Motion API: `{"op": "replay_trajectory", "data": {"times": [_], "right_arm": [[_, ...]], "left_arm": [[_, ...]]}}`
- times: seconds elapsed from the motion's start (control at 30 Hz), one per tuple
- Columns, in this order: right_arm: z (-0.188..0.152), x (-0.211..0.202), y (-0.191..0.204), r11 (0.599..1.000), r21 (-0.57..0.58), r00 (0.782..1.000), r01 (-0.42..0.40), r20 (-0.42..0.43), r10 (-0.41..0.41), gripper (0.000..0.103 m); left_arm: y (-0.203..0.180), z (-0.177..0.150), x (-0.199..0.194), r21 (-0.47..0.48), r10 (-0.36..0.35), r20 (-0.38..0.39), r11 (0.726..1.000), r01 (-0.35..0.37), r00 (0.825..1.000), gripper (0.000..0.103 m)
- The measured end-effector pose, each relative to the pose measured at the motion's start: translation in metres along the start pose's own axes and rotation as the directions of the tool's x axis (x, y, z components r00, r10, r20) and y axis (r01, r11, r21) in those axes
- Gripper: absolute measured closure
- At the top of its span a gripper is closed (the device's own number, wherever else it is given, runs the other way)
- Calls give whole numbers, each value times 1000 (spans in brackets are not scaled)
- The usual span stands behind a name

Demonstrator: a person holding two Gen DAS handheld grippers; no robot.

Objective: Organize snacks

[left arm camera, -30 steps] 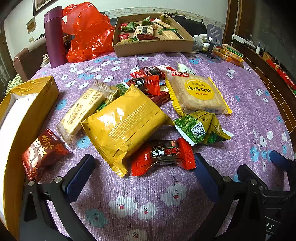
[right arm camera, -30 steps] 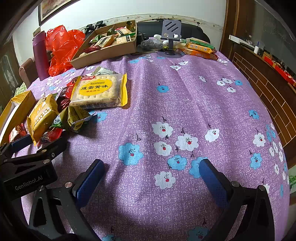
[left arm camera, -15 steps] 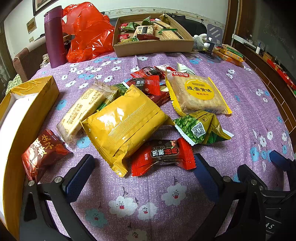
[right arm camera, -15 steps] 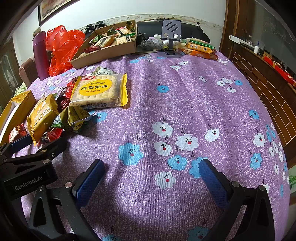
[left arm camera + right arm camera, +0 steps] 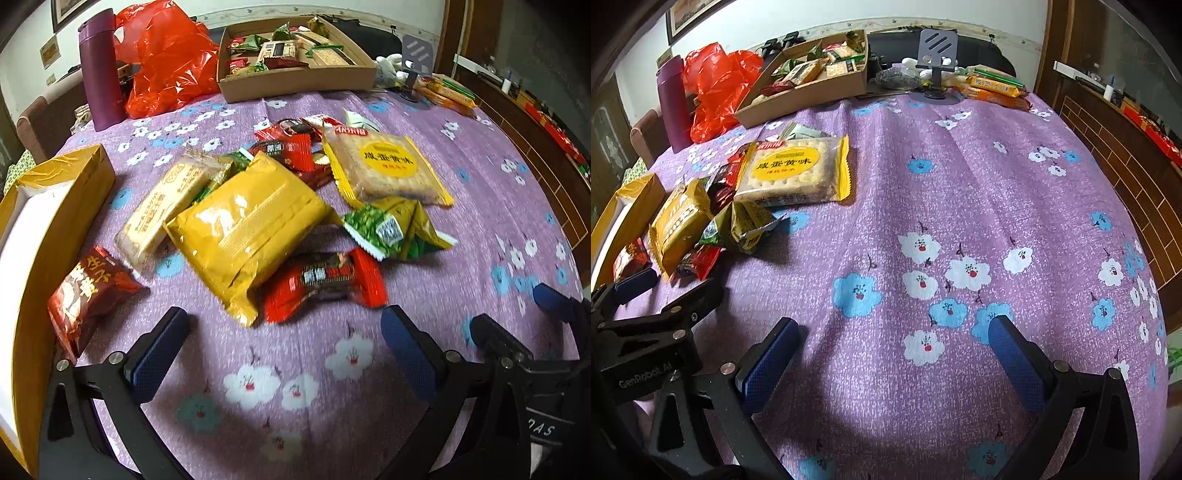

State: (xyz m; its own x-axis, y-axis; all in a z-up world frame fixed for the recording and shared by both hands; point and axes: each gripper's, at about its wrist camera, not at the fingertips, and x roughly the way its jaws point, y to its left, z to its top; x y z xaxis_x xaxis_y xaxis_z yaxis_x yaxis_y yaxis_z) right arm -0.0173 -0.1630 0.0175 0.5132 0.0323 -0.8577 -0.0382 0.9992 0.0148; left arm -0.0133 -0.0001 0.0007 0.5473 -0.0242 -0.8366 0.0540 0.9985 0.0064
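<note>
A pile of snacks lies on the purple flowered tablecloth point(image 5: 295, 369). It holds a big yellow pack point(image 5: 247, 225), a red candy pack point(image 5: 325, 284), a green-yellow pack point(image 5: 395, 229), a clear cracker pack with a yellow label point(image 5: 388, 166) and a beige biscuit pack point(image 5: 162, 206). A dark red pack point(image 5: 88, 288) lies beside an open yellow box point(image 5: 48, 221). My left gripper point(image 5: 284, 354) is open and empty, just short of the red candy pack. My right gripper point(image 5: 890, 354) is open and empty over bare cloth, right of the pile point(image 5: 701, 221).
A cardboard tray point(image 5: 295, 81) with several snacks stands at the far edge. A red plastic bag point(image 5: 166, 62) and a purple bottle point(image 5: 99, 70) are at the back left. A phone stand point(image 5: 936, 59) and long snack packs point(image 5: 993, 88) are at the back right.
The left gripper has crept slightly forward toward the pile and the view is a little blurred. The right gripper has not moved.
</note>
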Motion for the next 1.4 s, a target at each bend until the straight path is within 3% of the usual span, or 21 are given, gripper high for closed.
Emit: {"op": "replay_trajectory", "data": {"times": [0.13,0.23,0.3,0.43,0.5,0.53,0.57,0.6,0.7,0.8,0.87,0.9,0.93,0.97,1.07,1.17,1.27,1.3,1.33,1.4], "right_arm": [[-5,-3,1,1000,7,1000,5,-8,-5,0],[-7,-6,2,1000,10,1000,13,-16,-13,0],[-11,-9,3,1000,13,1000,16,-11,-16,0],[-20,-17,5,1000,-8,1000,11,-20,-11,2],[-24,-29,2,1000,-1,1000,0,-13,0,17],[-24,-37,0,1000,9,1000,-18,-6,18,31],[-23,-53,-3,999,16,999,-43,16,43,39],[-20,-70,-6,999,14,998,-43,49,42,40],[-7,-145,-8,999,-34,972,24,235,-15,40],[8,-222,-7,992,-81,915,101,398,-61,37],[13,-256,2,976,-129,871,176,482,-94,38],[13,-274,4,972,-124,835,199,541,-101,37],[14,-289,2,977,-107,815,184,572,-91,33],[15,-298,-2,983,-93,811,161,580,-78,28],[21,-315,-23,997,-12,821,79,568,-58,27],[23,-337,-41,994,37,798,102,593,-104,27],[43,-379,-79,990,132,774,51,621,-122,27],[52,-392,-91,987,158,767,40,628,-132,27],[62,-406,-102,982,183,756,38,637,-148,27],[87,-446,-127,966,254,715,41,668,-206,27]], "left_arm": [[7,-2,-5,16,-18,-65,1000,19,998,0],[15,-12,-22,-20,-146,-97,989,144,985,0],[25,-24,-43,-66,-246,-67,968,242,967,4],[41,-38,-95,-57,-338,21,939,339,941,16],[56,-38,-135,-34,-344,104,936,349,933,17],[63,-38,-155,-26,-340,153,937,348,928,17],[71,-37,-174,-23,-344,201,934,355,917,17],[83,-36,-197,-25,-363,253,924,381,897,17],[123,-25,-256,-37,-458,358,864,502,814,17],[141,-12,-281,-32,-457,377,863,504,805,17],[147,-11,-293,-35,-406,418,887,461,813,17],[146,-12,-301,-20,-360,465,909,416,809,17],[147,-16,-311,-7,-336,511,919,394,791,17],[146,-18,-315,0,-338,532,917,399,776,17],[154,-22,-335,12,-375,573,893,450,729,17],[168,-21,-366,24,-305,630,927,375,714,17],[191,-18,-411,-18,-163,687,970,241,708,17],[200,-14,-429,-50,-67,712,988,146,699,17],[205,-9,-441,-82,20,728,995,58,685,17],[216,4,-465,-180,231,749,973,-145,621,16]]}}
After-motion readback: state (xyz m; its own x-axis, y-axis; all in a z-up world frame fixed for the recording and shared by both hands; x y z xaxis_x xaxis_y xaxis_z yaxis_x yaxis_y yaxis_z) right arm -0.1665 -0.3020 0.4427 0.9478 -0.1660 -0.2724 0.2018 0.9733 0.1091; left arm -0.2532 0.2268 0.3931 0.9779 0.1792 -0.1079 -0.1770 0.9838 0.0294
